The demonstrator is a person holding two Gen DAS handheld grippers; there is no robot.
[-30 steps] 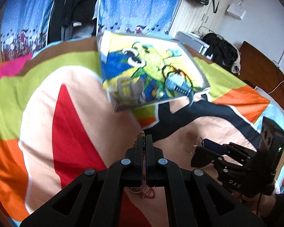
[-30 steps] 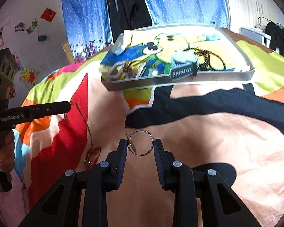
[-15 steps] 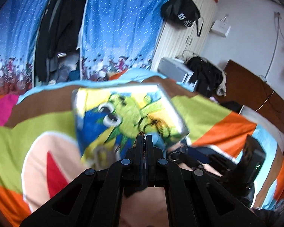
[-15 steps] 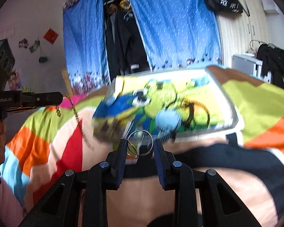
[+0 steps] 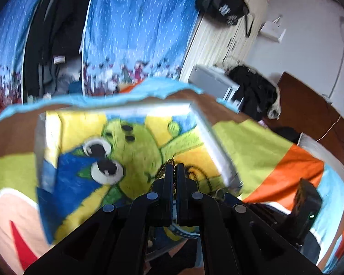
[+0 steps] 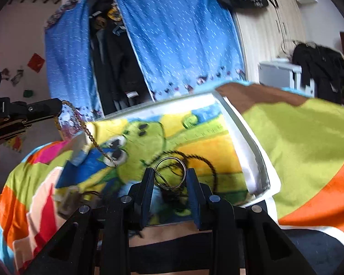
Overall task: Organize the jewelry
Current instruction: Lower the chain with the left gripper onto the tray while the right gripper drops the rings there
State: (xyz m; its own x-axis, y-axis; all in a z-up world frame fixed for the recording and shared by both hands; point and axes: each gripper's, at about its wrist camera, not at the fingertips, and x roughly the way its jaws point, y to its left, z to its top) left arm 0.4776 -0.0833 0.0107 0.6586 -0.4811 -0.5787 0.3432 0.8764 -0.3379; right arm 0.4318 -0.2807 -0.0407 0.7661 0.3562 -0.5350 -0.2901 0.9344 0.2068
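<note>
My left gripper [image 5: 174,167] is shut on a gold chain necklace [image 5: 160,173] and hovers over the white-rimmed tray [image 5: 214,142] lined with a cartoon print. In the right wrist view the left gripper [image 6: 58,108] comes in from the left, and the chain [image 6: 87,131] hangs from it towards the tray's left part. My right gripper [image 6: 169,171] is shut on a thin silver hoop [image 6: 170,158], held upright between its blue pads above the tray's [image 6: 245,142] near middle. A black cord [image 6: 208,162] lies in the tray beyond the hoop.
The tray rests on a colourful bedspread [image 6: 305,142]. A blue band [image 5: 183,232] and a blurred clear item [image 6: 68,197] lie at the tray's near end. Blue curtains [image 6: 176,34], dark hanging clothes [image 6: 117,64], a white cabinet [image 5: 215,84] and a wooden headboard [image 5: 309,105] stand behind.
Both grippers have travelled forward from above the bedspread to over the tray, carrying the chain and the hoop. The tray now fills the middle of both views. Neither grip has changed.
</note>
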